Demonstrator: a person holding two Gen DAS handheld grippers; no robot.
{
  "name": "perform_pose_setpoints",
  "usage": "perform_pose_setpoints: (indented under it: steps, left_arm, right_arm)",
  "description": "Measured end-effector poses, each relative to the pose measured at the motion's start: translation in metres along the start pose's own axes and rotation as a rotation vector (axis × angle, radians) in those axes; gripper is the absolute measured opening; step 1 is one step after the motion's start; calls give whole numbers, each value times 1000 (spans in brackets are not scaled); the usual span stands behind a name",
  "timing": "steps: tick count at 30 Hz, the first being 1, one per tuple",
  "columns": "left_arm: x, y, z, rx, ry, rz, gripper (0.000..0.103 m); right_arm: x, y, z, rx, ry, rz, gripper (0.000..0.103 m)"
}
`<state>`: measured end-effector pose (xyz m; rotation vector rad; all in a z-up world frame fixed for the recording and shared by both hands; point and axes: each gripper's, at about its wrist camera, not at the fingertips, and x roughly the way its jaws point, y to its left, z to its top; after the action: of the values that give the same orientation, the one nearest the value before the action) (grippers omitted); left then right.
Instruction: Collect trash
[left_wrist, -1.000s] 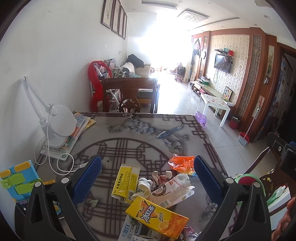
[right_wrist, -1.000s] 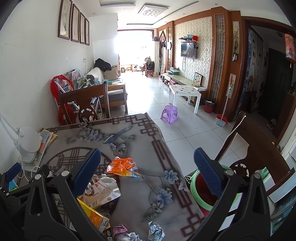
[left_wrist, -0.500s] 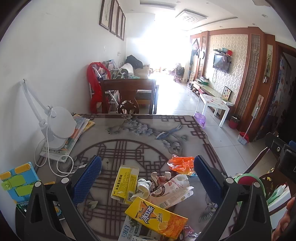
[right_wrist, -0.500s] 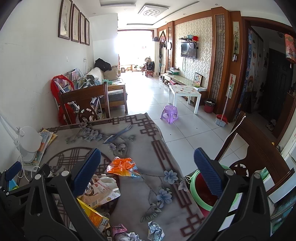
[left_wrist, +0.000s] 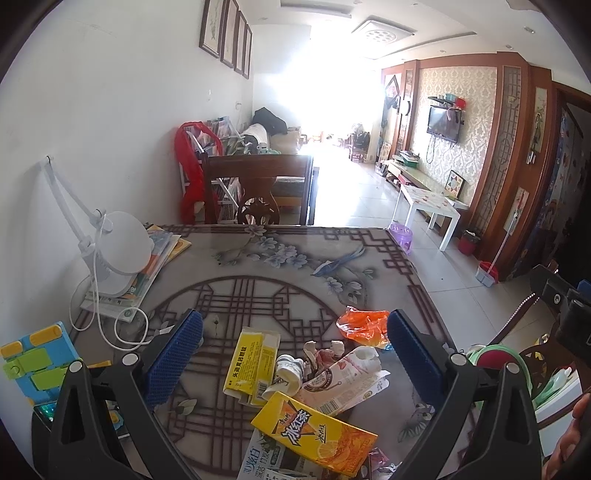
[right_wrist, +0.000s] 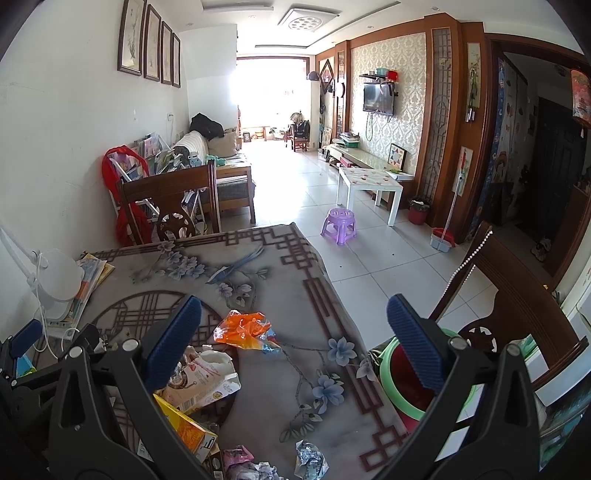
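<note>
So the left gripper (left_wrist: 291, 354) has its blue pads spread wide with nothing between them, hanging above the trash pile, and the right gripper (right_wrist: 295, 339) is just as wide apart and empty. Compared with a second ago almost nothing differs: the left view has crept a hair closer and lower over the pile, the right view looks identical, and no piece of trash has shifted. Straight between the left pads sit a flattened yellow carton (left_wrist: 253, 363), a small crushed white bottle (left_wrist: 290, 371) touching it, and a crumpled pinkish milk-tea pouch (left_wrist: 341, 380) at about 3 o'clock of the bottle. At 6 o'clock of those, nearest the camera, lies an orange-yellow iced tea box (left_wrist: 314, 432) over some printed packaging. An orange plastic bag (left_wrist: 364, 323) sits at 1 o'clock of the pile, just inside the right pad. All of it rests on the patterned table (left_wrist: 258, 280). The left view alone shows the white desk lamp (left_wrist: 118, 254) on a stack of books at 10 o'clock and a blue-green toy at 8 o'clock. The right view alone shows the green-rimmed bin (right_wrist: 410, 384) off the table edge at 4 o'clock, beside a wooden chair (right_wrist: 517, 306), plus a crumpled foil wrapper (right_wrist: 310, 458) at 6 o'clock and the purple stool (right_wrist: 340, 225) on the floor.
</note>
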<state>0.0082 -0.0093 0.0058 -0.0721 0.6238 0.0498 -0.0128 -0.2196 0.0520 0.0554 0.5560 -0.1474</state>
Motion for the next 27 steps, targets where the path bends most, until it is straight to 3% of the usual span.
perform_pose_setpoints:
  steps: [17, 23, 27]
  left_arm:
    - [7, 9, -7, -24, 22, 25, 95]
    - [12, 12, -10, -34, 49, 17, 95]
    - [18, 17, -14, -48, 67, -27, 95]
  right_arm:
    - [2, 1, -1, -5, 10, -4, 100]
    - [4, 1, -5, -14, 18, -6, 100]
    - [12, 3, -8, -27, 47, -1, 100]
